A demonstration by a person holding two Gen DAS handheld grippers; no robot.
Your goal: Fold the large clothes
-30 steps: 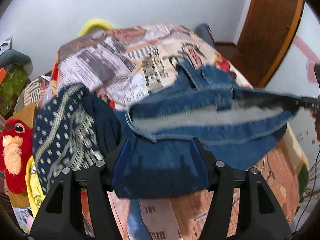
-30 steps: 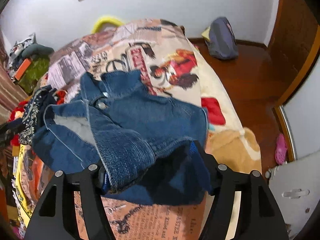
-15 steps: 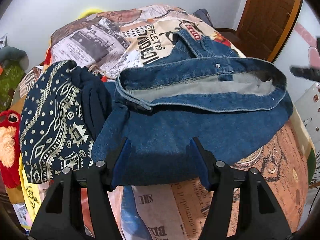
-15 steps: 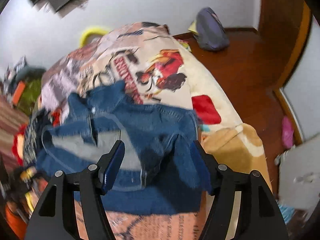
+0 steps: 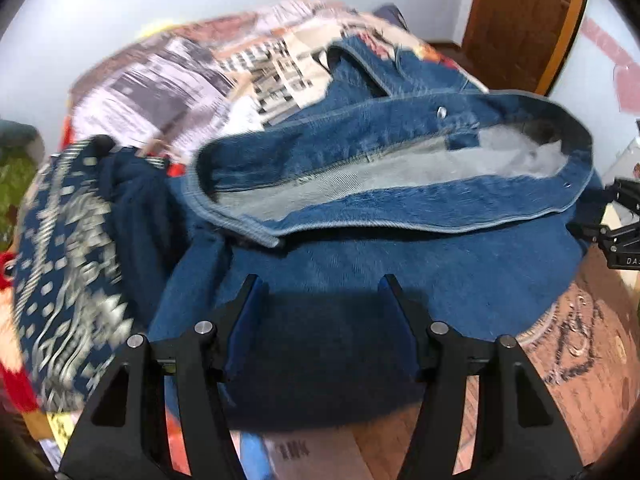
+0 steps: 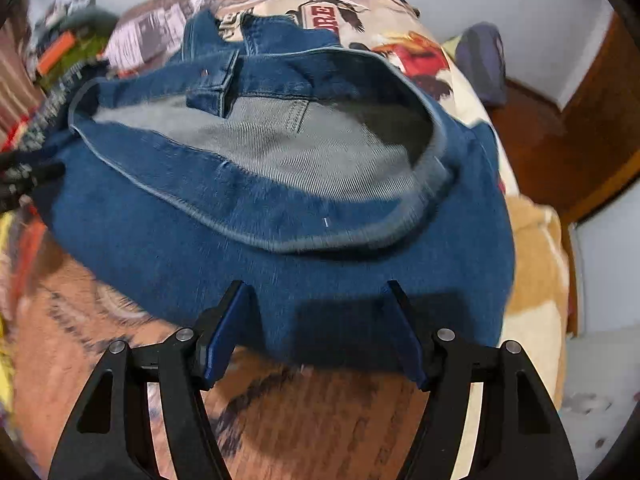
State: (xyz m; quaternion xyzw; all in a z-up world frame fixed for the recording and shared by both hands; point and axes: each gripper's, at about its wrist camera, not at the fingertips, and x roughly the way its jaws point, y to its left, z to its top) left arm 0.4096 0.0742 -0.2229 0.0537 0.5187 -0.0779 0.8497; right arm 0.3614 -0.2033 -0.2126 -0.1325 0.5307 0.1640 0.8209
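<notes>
A pair of blue jeans (image 5: 420,264) lies across the printed bedspread (image 5: 172,88), its waistband gaping open and showing the grey lining. My left gripper (image 5: 320,280) points down at the near left edge, where dark folded denim fills the gap between its blue pads. In the right wrist view the same jeans (image 6: 192,248) spread leftward from my right gripper (image 6: 316,286), whose fingers clasp the near edge of the denim. The other tool shows at each view's side edge.
A navy patterned garment (image 5: 68,260) is heaped against the jeans' left side, with a red plush toy (image 5: 10,368) beyond it. To the right the bed drops to a wooden floor with a dark bag (image 6: 480,64) and a brown door (image 5: 520,20).
Both grippers came down toward the bed. The jeans, stretched up in the air between them a second ago, now rest spread on the bedspread with the waistband open.
</notes>
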